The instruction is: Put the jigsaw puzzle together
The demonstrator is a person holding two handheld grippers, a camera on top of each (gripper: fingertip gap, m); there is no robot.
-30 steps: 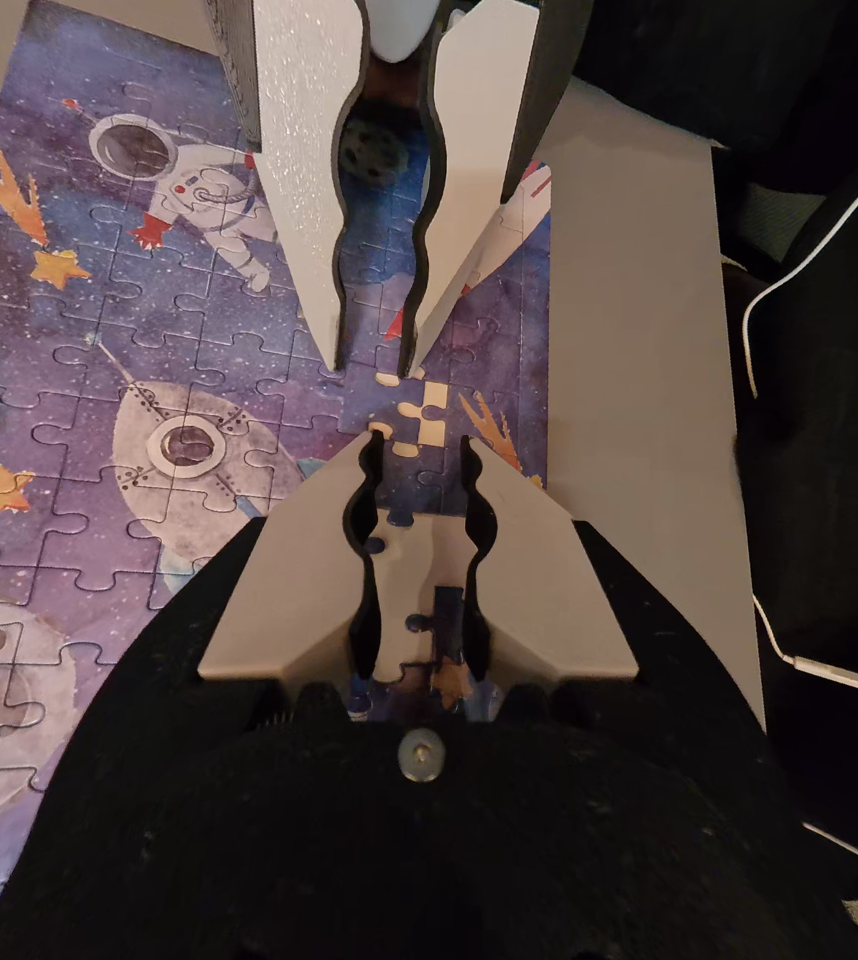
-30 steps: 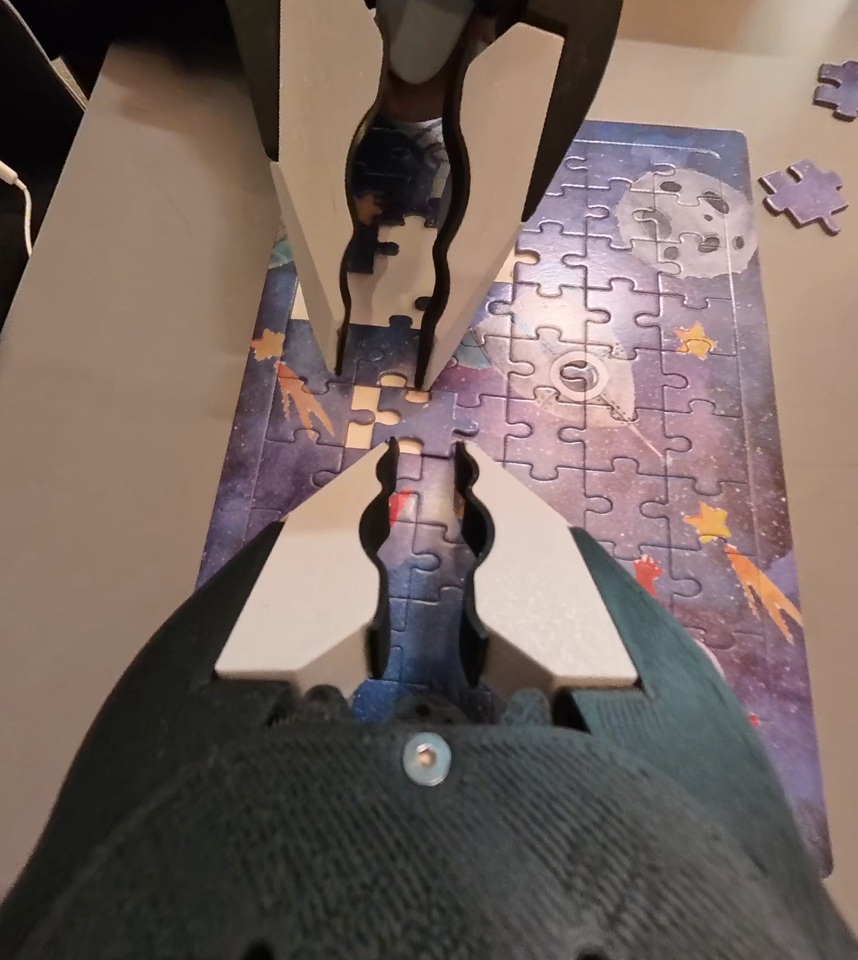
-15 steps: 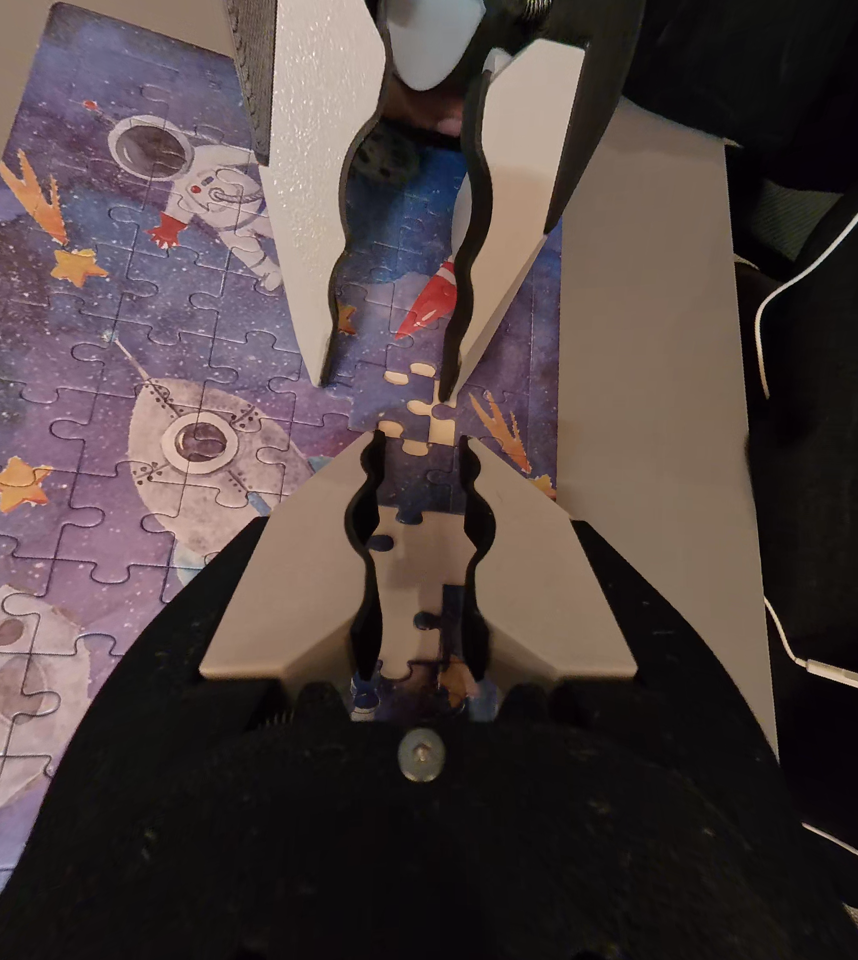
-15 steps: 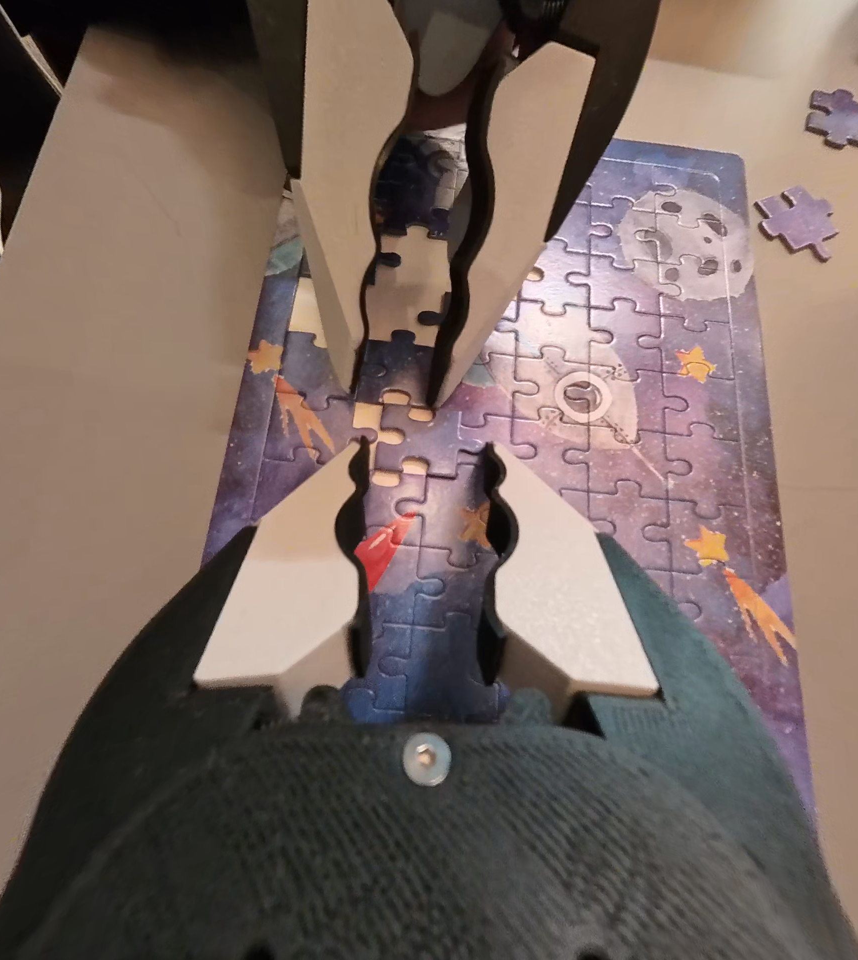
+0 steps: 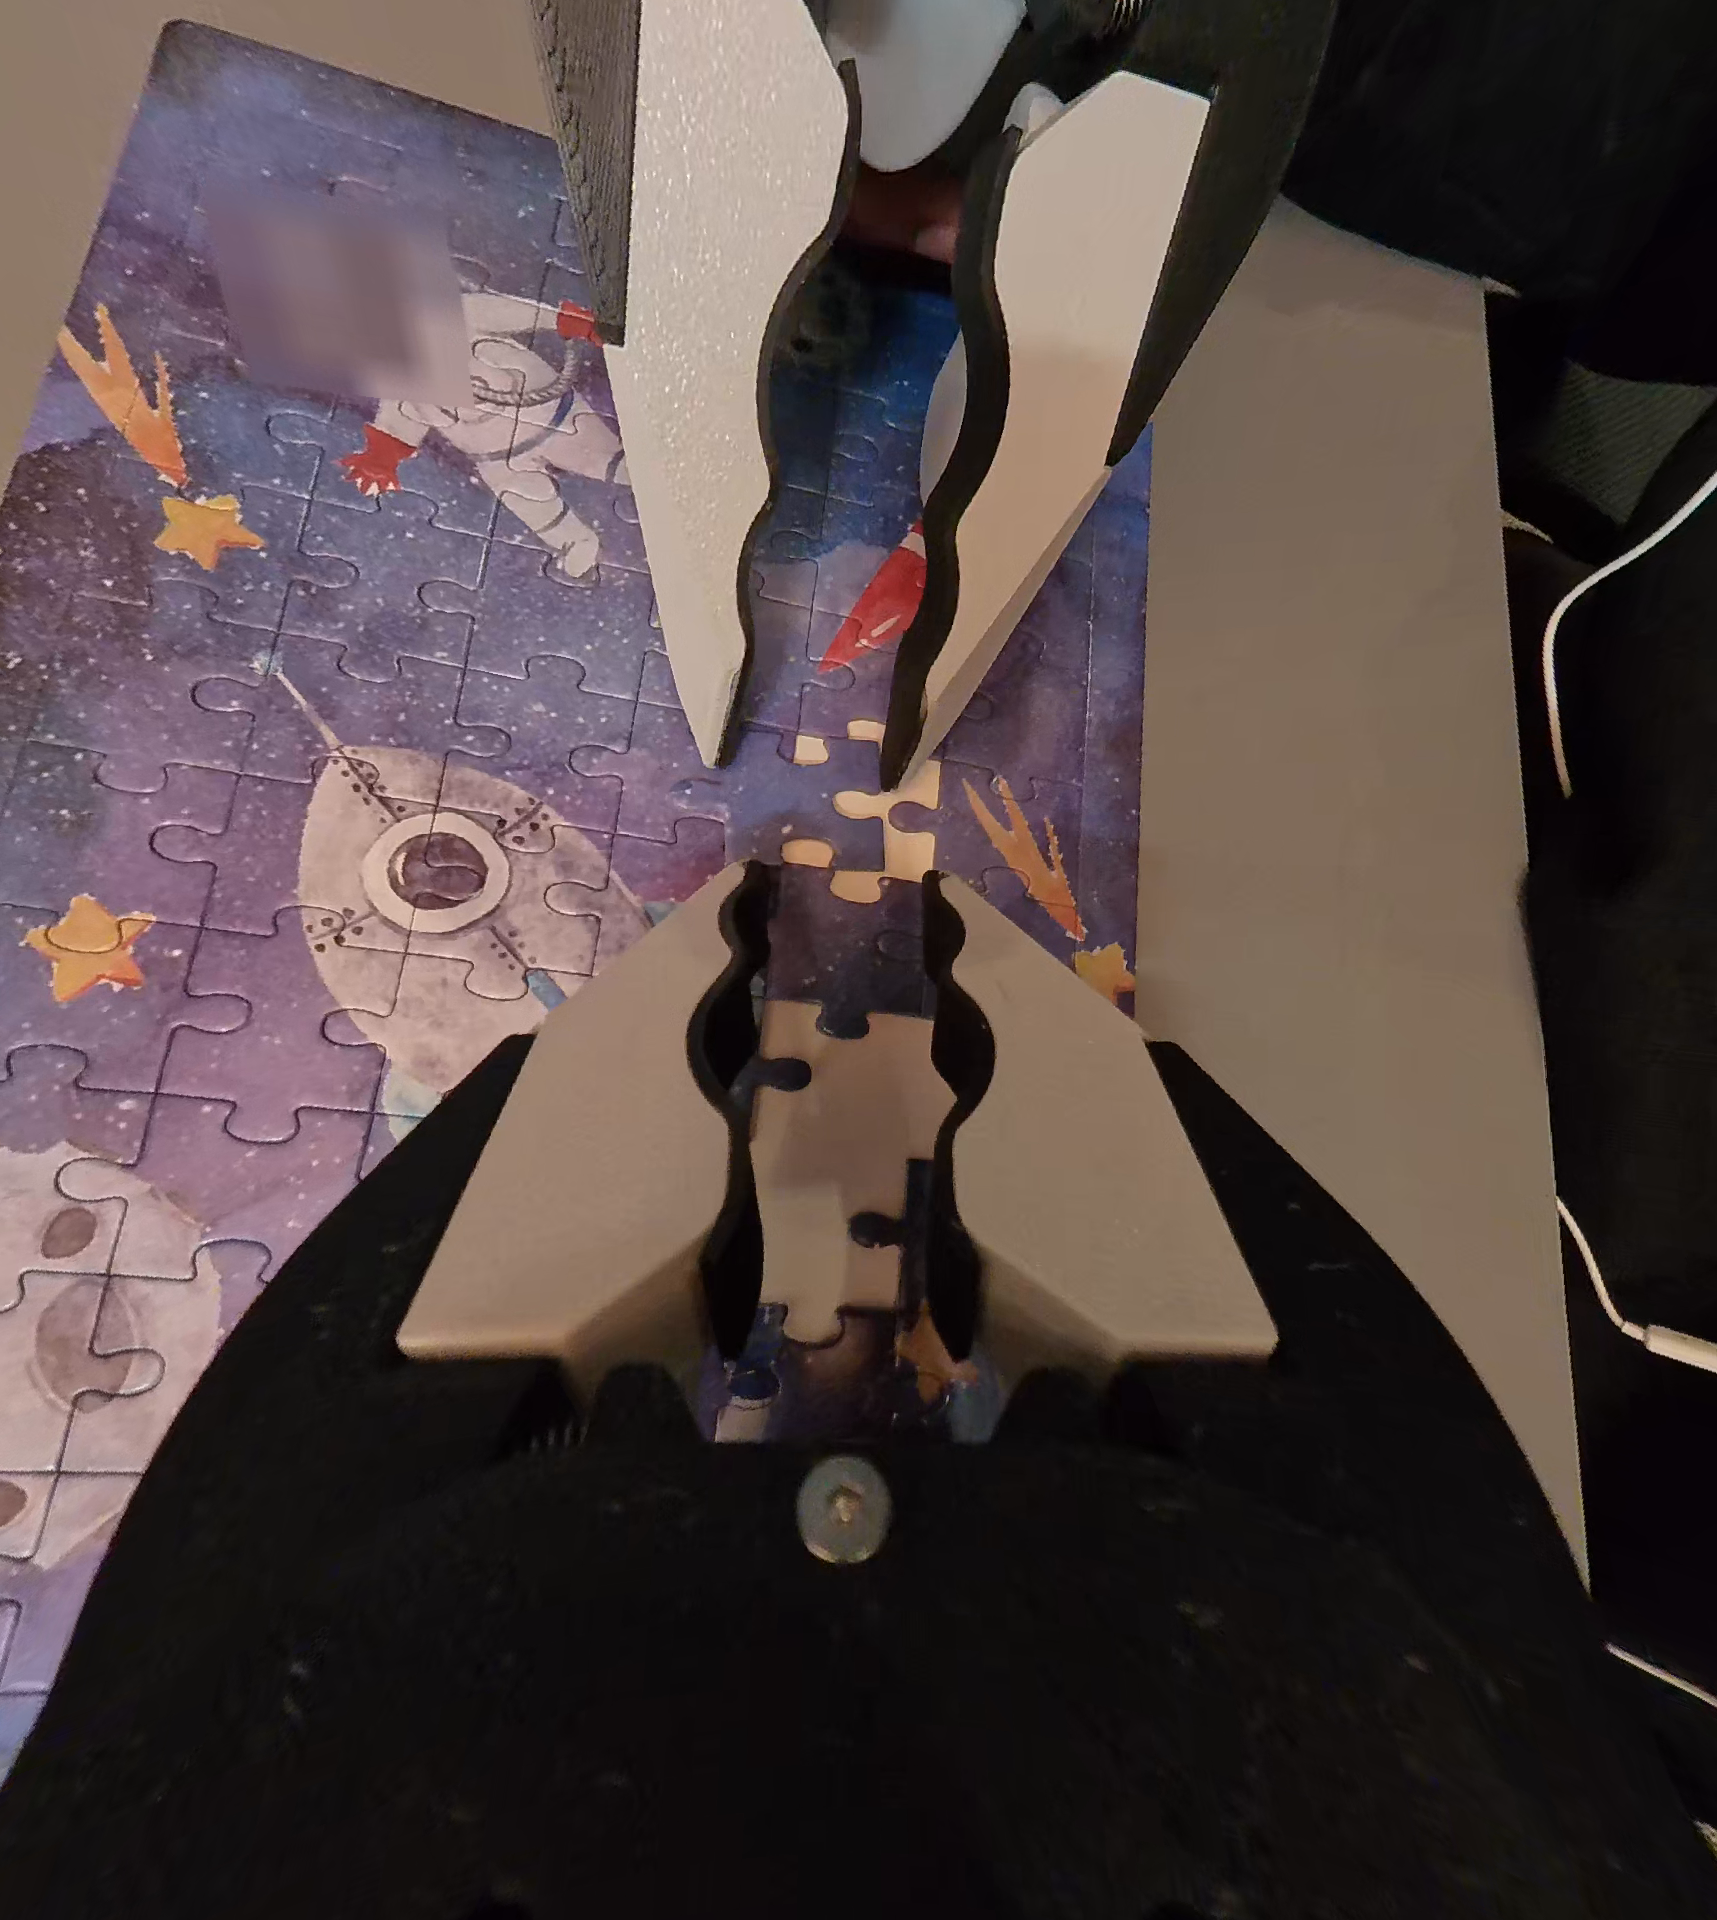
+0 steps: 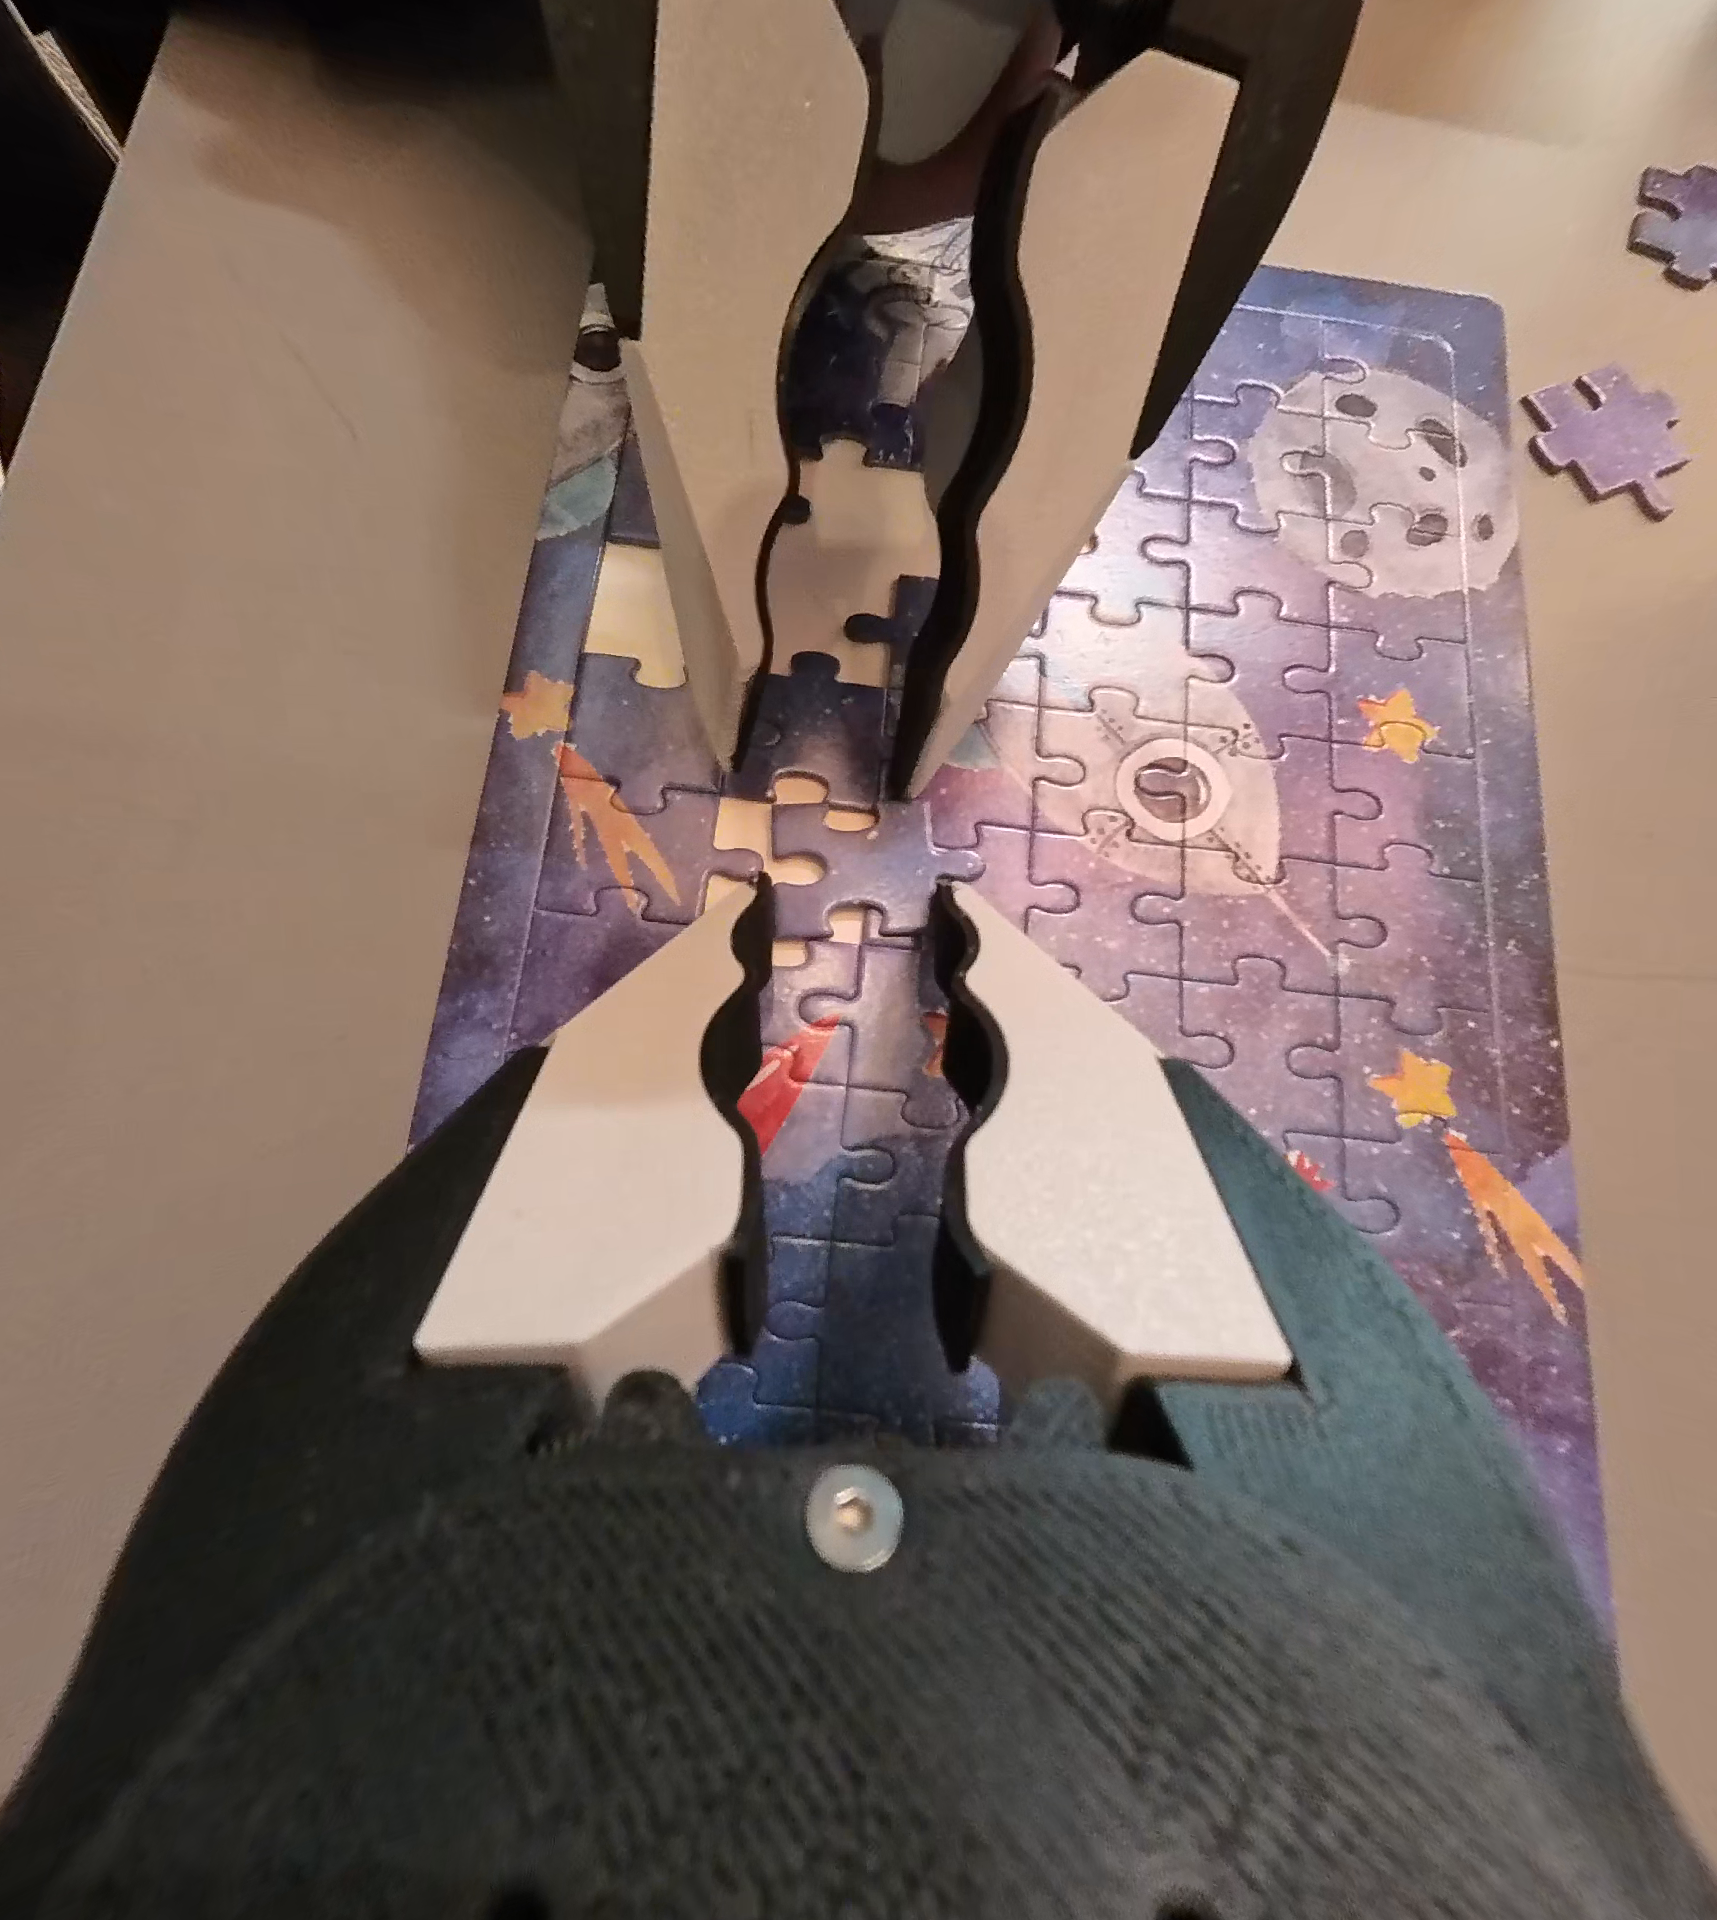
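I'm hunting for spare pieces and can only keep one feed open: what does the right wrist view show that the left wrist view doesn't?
Only the right wrist view shows two loose purple pieces on the table beyond the puzzle's far right corner. Only the left wrist view shows the astronaut and a white cable. Both show the misaligned piece, bare gaps around it, with the left gripper and right gripper open, facing across it.

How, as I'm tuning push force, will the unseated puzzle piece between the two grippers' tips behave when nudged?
Probably stiff and light: the piece looks like thin flat card. It should slide, not roll, since it lies flat, askew over the pale gap. Its tabs may catch on the neighbouring pieces.
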